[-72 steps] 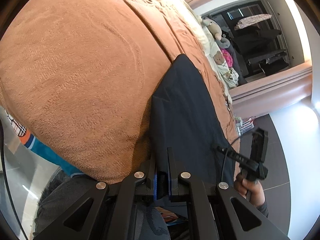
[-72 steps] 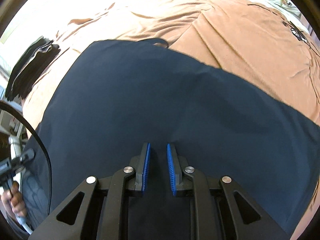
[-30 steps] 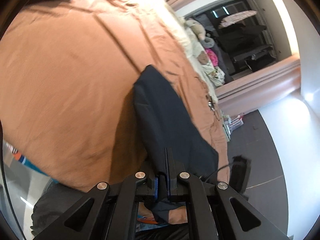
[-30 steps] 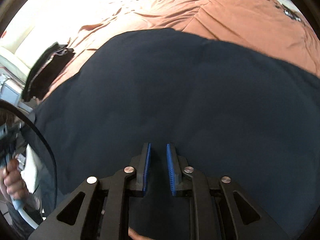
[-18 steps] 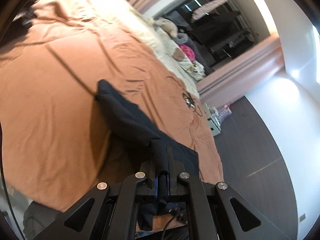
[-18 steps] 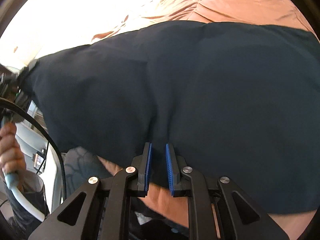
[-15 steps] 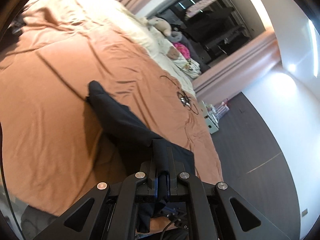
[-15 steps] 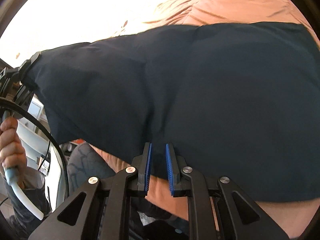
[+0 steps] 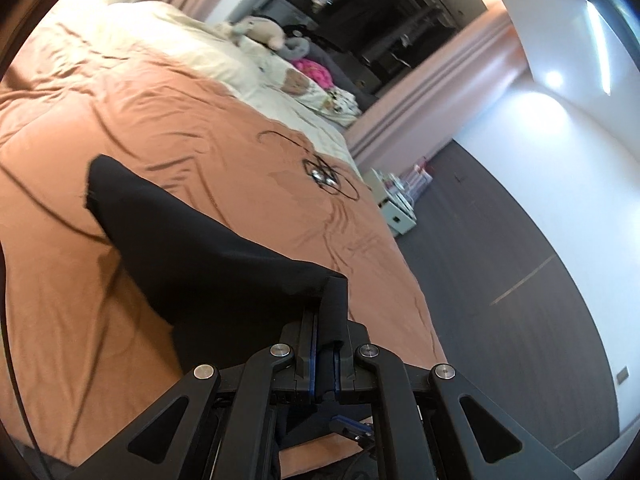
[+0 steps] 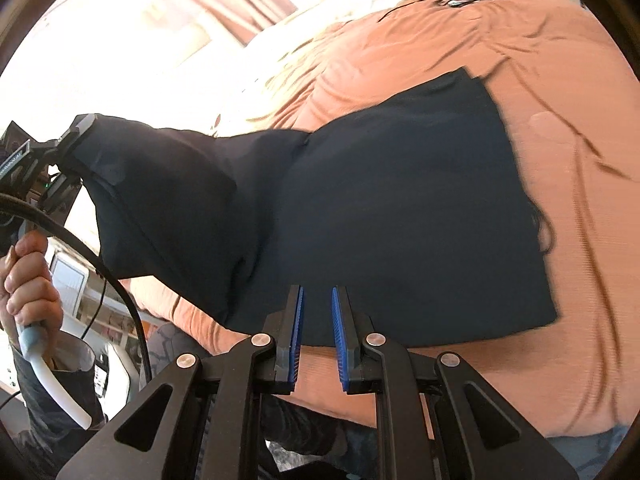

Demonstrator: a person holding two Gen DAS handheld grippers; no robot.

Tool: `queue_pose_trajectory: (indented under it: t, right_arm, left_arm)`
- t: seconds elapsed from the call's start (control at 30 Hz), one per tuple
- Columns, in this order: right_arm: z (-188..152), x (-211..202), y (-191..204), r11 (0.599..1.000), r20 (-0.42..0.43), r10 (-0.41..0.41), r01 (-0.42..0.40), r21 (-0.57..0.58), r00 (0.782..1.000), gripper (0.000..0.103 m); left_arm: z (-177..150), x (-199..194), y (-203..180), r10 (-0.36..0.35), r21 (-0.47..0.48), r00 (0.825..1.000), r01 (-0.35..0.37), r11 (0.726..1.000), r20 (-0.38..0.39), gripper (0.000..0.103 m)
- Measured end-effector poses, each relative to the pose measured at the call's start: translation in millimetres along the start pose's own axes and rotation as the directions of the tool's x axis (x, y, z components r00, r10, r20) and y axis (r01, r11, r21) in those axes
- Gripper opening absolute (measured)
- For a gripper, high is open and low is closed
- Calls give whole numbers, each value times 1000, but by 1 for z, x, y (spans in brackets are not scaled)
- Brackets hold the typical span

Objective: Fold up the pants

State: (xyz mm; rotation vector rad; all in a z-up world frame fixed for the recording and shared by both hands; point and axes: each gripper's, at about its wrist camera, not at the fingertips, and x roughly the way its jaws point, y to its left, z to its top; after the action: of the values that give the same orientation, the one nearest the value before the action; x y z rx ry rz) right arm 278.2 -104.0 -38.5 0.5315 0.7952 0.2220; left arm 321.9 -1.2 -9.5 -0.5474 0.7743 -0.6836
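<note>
On bed (image 10: 580, 200), soft limp pants (image 10: 400, 208); left tongs (image 9: 325, 354) pinch corner at 9 o'clock, right tongs (image 10: 317, 334) pinch near hem.

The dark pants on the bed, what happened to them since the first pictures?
The pants lay spread over the orange blanket. Now their near end is lifted off it and carried toward the far end, which still lies flat. The left gripper has stayed shut on one corner, and the right gripper has stayed on the near edge. The blanket and the stuffed toys have not moved.
</note>
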Motion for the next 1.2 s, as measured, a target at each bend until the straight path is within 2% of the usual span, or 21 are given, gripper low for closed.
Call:
queue_pose_trajectory:
  t: [0.1, 0.13, 0.17, 0.23, 0.27, 0.53, 0.8, 1.1, 1.2]
  right_arm:
    - [-2, -17, -9, 1000, 25, -5, 5, 20, 1000, 18]
    - [-3, -22, -12, 1000, 35, -10, 9, 27, 999, 26]
    - [-10, -26, -13, 999, 49, -13, 11, 36, 999, 38]
    - [-10, -38, -21, 999, 80, -15, 11, 47, 997, 51]
    - [-11, -41, -24, 999, 89, -17, 13, 51, 996, 53]
    - [-31, -81, -44, 994, 133, -44, 30, 108, 990, 53]
    - [-40, -107, -63, 985, 156, -80, 54, 161, 984, 53]
    - [-41, -116, -70, 982, 165, -69, 38, 186, 984, 53]
    - [-40, -114, -70, 983, 168, -51, 20, 182, 984, 53]
  left_arm:
    - [-1, 16, -15, -22, 29, 999, 23, 999, -32, 5]
    - [-3, 22, -21, -31, 41, 998, 32, 999, -46, 5]
    - [-4, 27, -26, -37, 51, 998, 40, 998, -57, 5]
    - [-8, 38, -37, -55, 70, 995, 61, 996, -83, 5]
    - [-10, 45, -42, -63, 79, 993, 71, 994, -97, 5]
    - [-32, 98, -73, -96, 123, 971, 125, 985, -218, 5]
    - [-60, 155, -89, -83, 142, 934, 140, 980, -349, 5]
    - [-94, 172, -84, -85, 133, 892, 159, 978, -443, 5]
    - [-108, 173, -76, -63, 124, 877, 138, 983, -476, 5]
